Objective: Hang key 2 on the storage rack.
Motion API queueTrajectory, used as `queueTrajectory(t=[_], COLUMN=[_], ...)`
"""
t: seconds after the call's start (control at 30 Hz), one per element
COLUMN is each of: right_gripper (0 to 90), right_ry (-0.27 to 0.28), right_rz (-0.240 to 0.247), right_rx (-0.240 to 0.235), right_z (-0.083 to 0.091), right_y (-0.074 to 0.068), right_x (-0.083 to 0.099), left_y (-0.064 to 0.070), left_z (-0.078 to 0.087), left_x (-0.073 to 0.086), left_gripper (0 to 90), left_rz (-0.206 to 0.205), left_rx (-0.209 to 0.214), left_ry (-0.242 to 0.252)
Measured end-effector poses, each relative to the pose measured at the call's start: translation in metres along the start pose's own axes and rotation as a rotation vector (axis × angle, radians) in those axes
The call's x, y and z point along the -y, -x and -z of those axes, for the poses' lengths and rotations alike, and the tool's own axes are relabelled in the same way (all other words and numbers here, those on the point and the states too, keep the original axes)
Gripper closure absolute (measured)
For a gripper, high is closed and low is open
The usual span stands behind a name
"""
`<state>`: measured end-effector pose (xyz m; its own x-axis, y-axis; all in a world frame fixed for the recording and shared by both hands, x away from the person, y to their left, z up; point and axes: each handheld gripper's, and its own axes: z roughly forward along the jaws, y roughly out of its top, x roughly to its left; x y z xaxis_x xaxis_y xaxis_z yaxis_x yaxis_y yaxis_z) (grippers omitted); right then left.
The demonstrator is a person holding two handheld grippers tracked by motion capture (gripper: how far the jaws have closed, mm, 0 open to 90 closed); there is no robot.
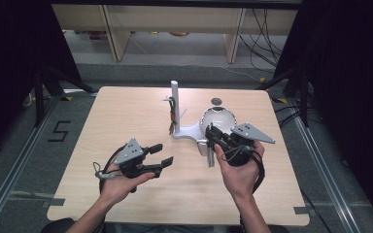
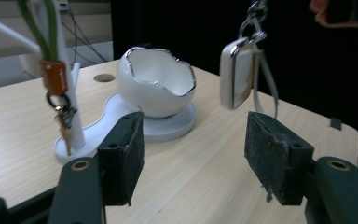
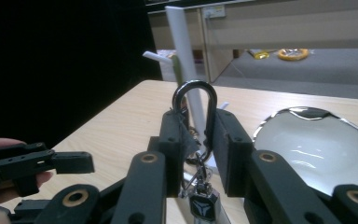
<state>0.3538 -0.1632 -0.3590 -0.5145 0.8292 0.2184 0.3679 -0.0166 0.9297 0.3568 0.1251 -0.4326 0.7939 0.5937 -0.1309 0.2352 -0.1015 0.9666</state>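
My right gripper [image 1: 211, 133] [image 3: 196, 126] is shut on a black carabiner [image 3: 194, 85]. A key ring and a white, silver-edged fob [image 1: 210, 156] [image 2: 237, 74] hang below it, above the table. Just beyond stands a white stand [image 1: 187, 132] with a tall post [image 1: 175, 102] [image 3: 184, 60] and a cracked-egg bowl [image 1: 218, 119] [image 2: 154, 86] [image 3: 317, 149]. A green lanyard with an orange tag and keys [image 1: 173, 114] [image 2: 56, 77] hangs on the post. My left gripper [image 1: 164, 154] [image 2: 193, 154] is open and holds nothing, left of the fob and pointing toward it.
The wooden table [image 1: 126, 111] has a round cable hole [image 1: 216, 101] behind the bowl. Pale shelving [image 1: 175, 24] and loose cables lie on the floor beyond. Dark curtains flank both sides. A tape "5" [image 1: 59, 131] marks the floor at left.
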Motion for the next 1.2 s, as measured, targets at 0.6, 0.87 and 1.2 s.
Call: queueTrajectory(t=[0.6,0.87,1.2], right_gripper=[74.3,74.1,73.9], right_ry=[-0.033,-0.027,-0.048], right_rz=[0.033,0.025,0.015], right_rx=[-0.091,-0.118,-0.127], right_z=[-0.022,-0.024,-0.025], right_y=[-0.021,-0.023,-0.028], right_x=[0.013,0.013,0.015], left_y=[0.013,0.006,0.007], left_z=[-0.038,-0.044,-0.047], left_x=[-0.027,-0.029,-0.029], left_gripper=[49.6,55.3,63.4], left_rz=[-0.104,-0.105,-0.125], left_rx=[0.125,0.147,0.150], left_ry=[0.027,0.022,0.039])
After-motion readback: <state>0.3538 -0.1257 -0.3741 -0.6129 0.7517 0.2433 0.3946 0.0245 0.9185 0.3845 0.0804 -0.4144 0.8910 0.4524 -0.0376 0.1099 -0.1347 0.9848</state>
